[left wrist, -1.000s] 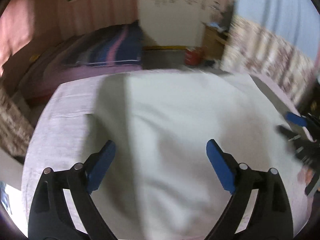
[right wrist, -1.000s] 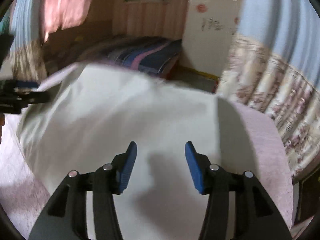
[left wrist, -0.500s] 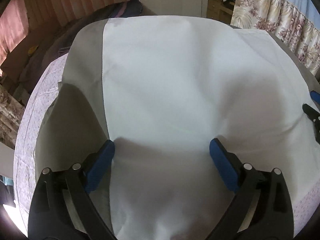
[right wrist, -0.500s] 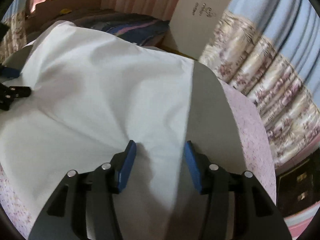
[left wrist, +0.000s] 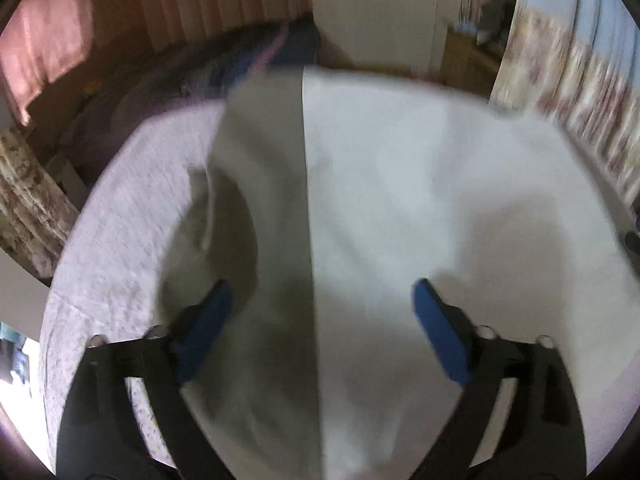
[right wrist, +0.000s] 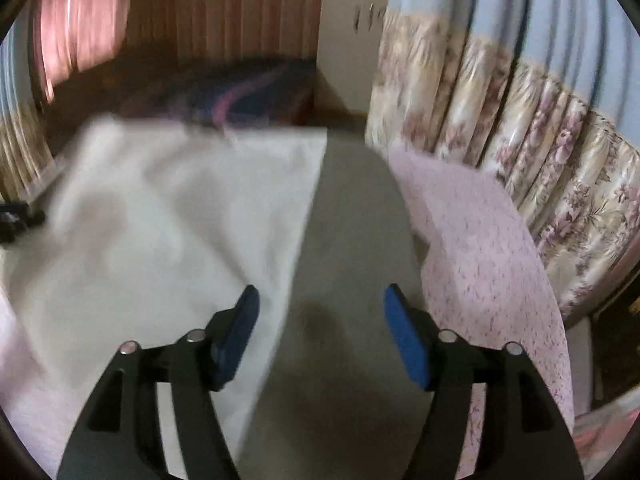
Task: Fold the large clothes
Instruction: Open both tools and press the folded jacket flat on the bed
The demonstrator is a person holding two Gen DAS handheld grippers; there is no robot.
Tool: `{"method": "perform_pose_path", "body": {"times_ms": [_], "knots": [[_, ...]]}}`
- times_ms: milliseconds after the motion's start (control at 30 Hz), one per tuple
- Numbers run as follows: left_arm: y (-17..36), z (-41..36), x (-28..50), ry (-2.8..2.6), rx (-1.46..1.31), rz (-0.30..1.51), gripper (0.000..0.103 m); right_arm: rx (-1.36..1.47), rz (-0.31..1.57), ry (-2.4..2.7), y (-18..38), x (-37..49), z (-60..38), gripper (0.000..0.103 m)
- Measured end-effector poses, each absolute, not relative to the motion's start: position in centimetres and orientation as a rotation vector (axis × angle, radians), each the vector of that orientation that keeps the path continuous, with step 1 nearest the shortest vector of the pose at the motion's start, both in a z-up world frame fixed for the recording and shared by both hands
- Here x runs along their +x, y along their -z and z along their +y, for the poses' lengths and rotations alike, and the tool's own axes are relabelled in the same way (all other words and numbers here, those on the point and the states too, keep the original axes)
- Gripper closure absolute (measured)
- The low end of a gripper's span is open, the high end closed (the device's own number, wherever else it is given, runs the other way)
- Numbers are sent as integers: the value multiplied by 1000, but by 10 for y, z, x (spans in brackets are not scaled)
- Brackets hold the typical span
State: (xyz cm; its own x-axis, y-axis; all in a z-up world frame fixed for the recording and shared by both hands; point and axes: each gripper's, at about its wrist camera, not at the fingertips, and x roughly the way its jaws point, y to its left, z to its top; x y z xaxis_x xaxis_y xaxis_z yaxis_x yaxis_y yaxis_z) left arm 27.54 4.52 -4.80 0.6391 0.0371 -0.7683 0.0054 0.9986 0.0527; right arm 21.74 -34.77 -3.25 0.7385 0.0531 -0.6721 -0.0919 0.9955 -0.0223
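A large white garment (left wrist: 420,200) with a grey side panel (left wrist: 264,160) lies spread on a pink patterned bedcover (left wrist: 120,240). My left gripper (left wrist: 322,308) hovers over the seam between grey and white. Its jaws are opening wide and the cloth lies below them, not pinched. In the right wrist view the same garment (right wrist: 180,220) shows its other grey panel (right wrist: 352,240). My right gripper (right wrist: 322,320) is over that panel with its jaws opening and nothing pressed between the pads. Each gripper's dark tip shows at the edge of the other's view, both blurred.
A floral curtain (right wrist: 520,140) hangs close to the bed's right side. Beyond the bed's far edge are a striped blanket (right wrist: 240,92), a white door (left wrist: 372,8) and a wooden cabinet (left wrist: 464,56). Pink bedcover (right wrist: 480,240) lies bare to the right of the garment.
The right gripper's jaws have spread and it has shifted right, from the seam onto the grey panel. The left gripper has drifted left, so more pink bedcover shows. Both views are now motion-blurred.
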Motion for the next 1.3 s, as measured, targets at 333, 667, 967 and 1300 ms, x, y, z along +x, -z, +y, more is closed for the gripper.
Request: {"method": "perform_pose_path", "body": {"times_ms": [333, 667, 967, 1300], "knots": [[0, -37, 235, 107, -4, 646, 3, 161, 641, -70, 16, 199, -377, 9], [43, -71, 243, 148, -15, 700, 3, 54, 607, 71, 25, 181, -411, 9], [74, -88, 249, 150, 27, 753, 3, 173, 701, 43, 58, 168, -434, 9], [80, -85, 253, 137, 44, 775, 3, 369, 803, -109, 94, 159, -427, 14]]}}
